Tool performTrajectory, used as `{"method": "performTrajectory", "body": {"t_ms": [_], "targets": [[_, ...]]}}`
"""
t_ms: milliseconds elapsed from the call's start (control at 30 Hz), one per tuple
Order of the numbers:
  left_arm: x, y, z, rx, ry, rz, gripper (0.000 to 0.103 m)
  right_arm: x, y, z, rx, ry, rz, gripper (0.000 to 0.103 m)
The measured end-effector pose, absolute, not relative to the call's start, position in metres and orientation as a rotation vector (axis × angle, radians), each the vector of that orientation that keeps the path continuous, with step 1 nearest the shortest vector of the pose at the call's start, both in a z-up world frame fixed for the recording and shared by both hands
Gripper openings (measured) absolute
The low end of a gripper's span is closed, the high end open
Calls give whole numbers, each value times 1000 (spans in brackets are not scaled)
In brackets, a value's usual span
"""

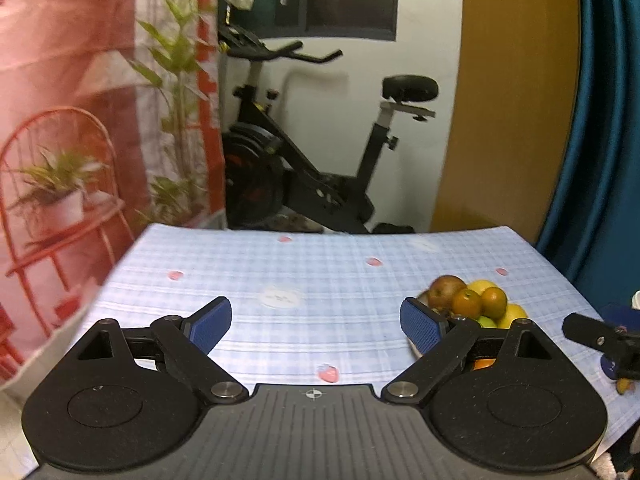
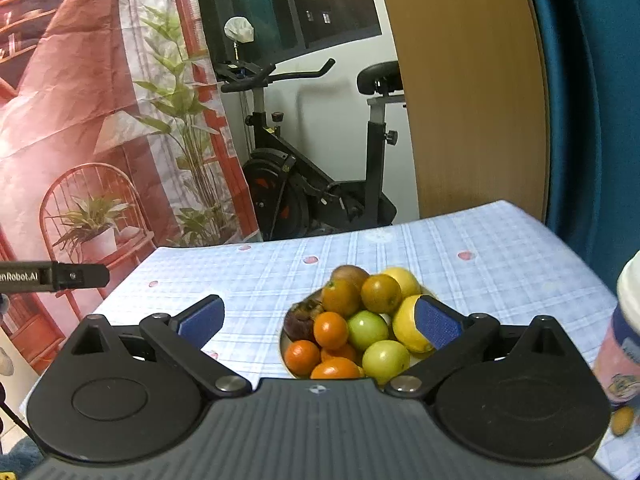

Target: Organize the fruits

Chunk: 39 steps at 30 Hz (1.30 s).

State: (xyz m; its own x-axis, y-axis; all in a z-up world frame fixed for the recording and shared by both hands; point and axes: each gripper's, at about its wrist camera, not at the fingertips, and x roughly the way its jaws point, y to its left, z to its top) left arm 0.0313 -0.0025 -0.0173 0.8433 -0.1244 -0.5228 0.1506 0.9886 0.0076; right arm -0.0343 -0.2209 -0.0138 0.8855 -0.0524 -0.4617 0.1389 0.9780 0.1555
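Blue-padded and spread wide, the right gripper [image 2: 318, 322] and the left gripper [image 1: 316, 322] both hang empty above the checked tablecloth [image 1: 340, 276]. Just past the right one, the bowl [image 2: 285, 342] is heaped with oranges [image 2: 331, 330], green apples [image 2: 385, 358] and lemons [image 2: 408, 322]. One small fruit [image 2: 623, 420] lies loose by a pink cup [image 2: 620, 344], so gathering looks nearly finished. An exercise bike [image 1: 304, 160] stands beyond.
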Motion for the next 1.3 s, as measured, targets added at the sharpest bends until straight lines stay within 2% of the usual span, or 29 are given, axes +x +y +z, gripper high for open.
{"method": "performTrajectory", "body": {"t_ms": [700, 1300], "targets": [[-9, 4, 9, 93, 455, -122, 94, -51, -195, 13, 172, 499, -119, 103], [-14, 6, 8, 75, 471, -140, 96, -54, -196, 18, 172, 490, -119, 103]]}}
